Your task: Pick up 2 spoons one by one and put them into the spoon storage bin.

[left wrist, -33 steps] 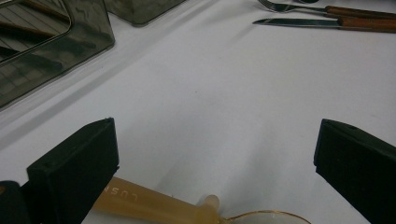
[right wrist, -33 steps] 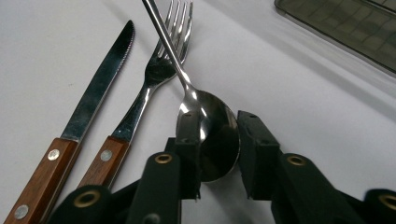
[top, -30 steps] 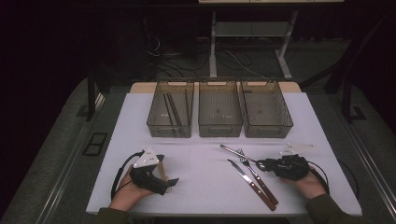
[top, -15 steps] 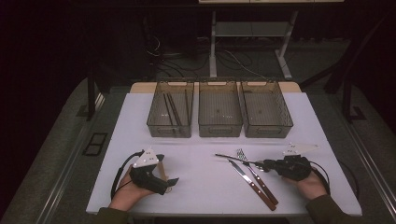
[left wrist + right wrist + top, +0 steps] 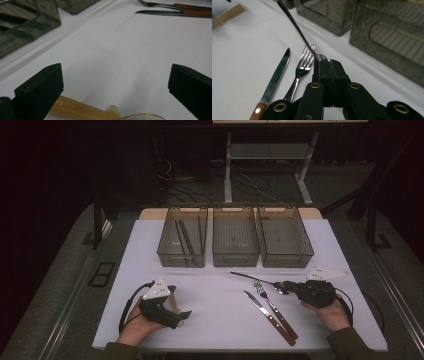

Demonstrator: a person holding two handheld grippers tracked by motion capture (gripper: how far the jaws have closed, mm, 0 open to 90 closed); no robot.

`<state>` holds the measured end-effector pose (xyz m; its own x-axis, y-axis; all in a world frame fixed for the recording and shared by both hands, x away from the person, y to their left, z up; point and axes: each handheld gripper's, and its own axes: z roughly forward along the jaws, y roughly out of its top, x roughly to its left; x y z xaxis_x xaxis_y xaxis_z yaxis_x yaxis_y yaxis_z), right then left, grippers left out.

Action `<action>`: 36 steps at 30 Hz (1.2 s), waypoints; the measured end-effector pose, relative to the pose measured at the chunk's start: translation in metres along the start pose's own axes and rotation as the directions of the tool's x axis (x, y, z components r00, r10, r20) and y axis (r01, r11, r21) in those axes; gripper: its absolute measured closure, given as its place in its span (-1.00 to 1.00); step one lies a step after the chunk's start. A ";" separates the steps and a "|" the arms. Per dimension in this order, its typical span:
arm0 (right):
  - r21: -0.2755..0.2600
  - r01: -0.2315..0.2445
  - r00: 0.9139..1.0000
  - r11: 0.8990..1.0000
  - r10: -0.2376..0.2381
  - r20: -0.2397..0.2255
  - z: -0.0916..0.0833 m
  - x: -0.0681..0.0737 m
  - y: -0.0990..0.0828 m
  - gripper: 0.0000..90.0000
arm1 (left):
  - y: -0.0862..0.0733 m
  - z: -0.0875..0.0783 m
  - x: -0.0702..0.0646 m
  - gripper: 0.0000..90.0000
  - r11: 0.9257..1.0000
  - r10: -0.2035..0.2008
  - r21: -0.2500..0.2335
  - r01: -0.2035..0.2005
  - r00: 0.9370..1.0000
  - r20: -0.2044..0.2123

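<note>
The right gripper has its black jaws pressed together on the bowl end of a slim, dark metal spoon, whose handle juts free toward the three smoked, see-through plastic bins, so the spoon can be carried rather than dragged. They have just been closing, and the spoon's bowl is what sits between them. In the high view the spoon hangs in front of the middle bin, just past the tines of a steel fork with a wooden handle; a matching wooden-handled table knife lies beside that fork on the side farther from the right gripper.

The left bin already holds a few long dark sticks (chopsticks, probably), which suggests sorting by kind; the right bin looks empty.

The left gripper rests well to the left of the middle bin, jaws spread wide over an amber, translucent plastic spoon without pinching it, likely waiting its turn.

Everything sits on a white table, matte and smooth. Around it is a dark room with grey flooring, a metal stand and loose cables beyond the bins.
</note>
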<state>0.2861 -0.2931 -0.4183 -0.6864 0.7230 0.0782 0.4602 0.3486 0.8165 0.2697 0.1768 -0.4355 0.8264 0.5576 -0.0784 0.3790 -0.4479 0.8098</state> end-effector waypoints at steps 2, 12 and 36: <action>-0.013 0.002 1.000 1.000 -0.001 0.015 0.000 -0.001 0.005 0.98 | 0.000 0.000 0.000 -1.00 1.000 -0.001 0.001 0.001 1.000 -0.001; -0.082 -0.008 0.997 0.997 0.015 0.073 0.005 -0.005 0.034 0.98 | 0.000 0.000 0.001 -1.00 1.000 0.000 0.002 0.000 1.000 0.002; -0.088 -0.027 0.971 0.996 0.047 0.236 0.082 -0.001 0.111 0.98 | 0.000 0.001 0.000 -1.00 1.000 -0.005 -0.008 0.005 1.000 0.015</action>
<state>0.3837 -0.2059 -0.3750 -0.5119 0.8588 -0.0209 0.4268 0.2753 0.8614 0.2702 0.1761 -0.4357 0.8310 0.5488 -0.0910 0.3795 -0.4395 0.8141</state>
